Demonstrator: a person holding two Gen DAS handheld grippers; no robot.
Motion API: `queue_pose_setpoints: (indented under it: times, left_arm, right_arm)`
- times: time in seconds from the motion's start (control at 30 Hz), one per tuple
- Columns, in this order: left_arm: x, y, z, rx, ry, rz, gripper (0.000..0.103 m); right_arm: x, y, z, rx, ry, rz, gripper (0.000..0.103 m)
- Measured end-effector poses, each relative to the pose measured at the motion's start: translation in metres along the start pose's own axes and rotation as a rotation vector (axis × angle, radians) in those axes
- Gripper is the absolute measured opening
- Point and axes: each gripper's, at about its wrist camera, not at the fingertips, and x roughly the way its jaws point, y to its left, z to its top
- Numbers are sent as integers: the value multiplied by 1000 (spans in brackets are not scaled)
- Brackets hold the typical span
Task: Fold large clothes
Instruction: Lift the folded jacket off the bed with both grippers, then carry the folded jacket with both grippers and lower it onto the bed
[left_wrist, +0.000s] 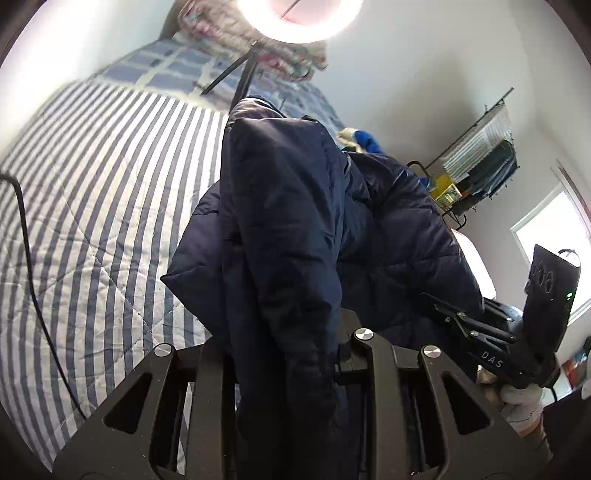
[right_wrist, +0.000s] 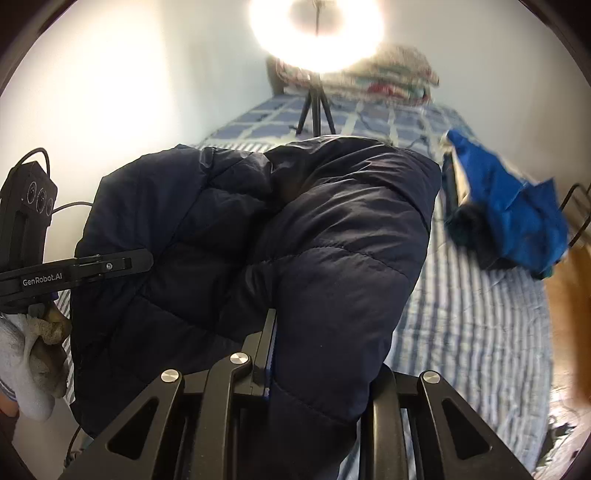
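Observation:
A dark navy quilted puffer jacket (left_wrist: 295, 229) hangs lifted above the striped bed (left_wrist: 103, 192). My left gripper (left_wrist: 288, 332) is shut on a bunched fold of it, with fabric draped over the fingers. My right gripper (right_wrist: 317, 332) is shut on another part of the same jacket (right_wrist: 303, 229), which billows in front of the camera. The right gripper (left_wrist: 476, 332) also shows in the left wrist view, at the jacket's right edge. The left gripper (right_wrist: 96, 266) shows in the right wrist view at the jacket's left edge. The fingertips are hidden by fabric.
A ring light on a tripod (right_wrist: 316, 107) stands on the bed near the far end. A pile of folded bedding (right_wrist: 391, 81) lies at the head. A bright blue garment (right_wrist: 513, 214) lies on the bed's right side. A clothes rack (left_wrist: 480, 162) stands by the wall.

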Motion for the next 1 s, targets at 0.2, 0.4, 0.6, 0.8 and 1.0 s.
queue_pose_setpoints:
  times: [0.2, 0.4, 0.6, 0.8, 1.0]
  left_arm:
    - [-36, -37, -8, 70, -66, -5, 24]
    - [-54, -75, -9, 134, -113, -21, 24]
    - [-50, -126, -5, 224, -146, 0, 24]
    - [-30, -181, 0, 332, -170, 0, 24]
    - [5, -225, 11, 418, -161, -28, 24]
  right_arm:
    - [-50, 15, -2, -67, -82, -63, 21]
    - [-95, 15, -4, -109, -156, -114, 20]
    - [-124, -9, -3, -114, -211, -141, 20]
    - [-143, -48, -7, -93, -239, -177, 20]
    - [-149, -99, 0, -60, -250, -236, 20]
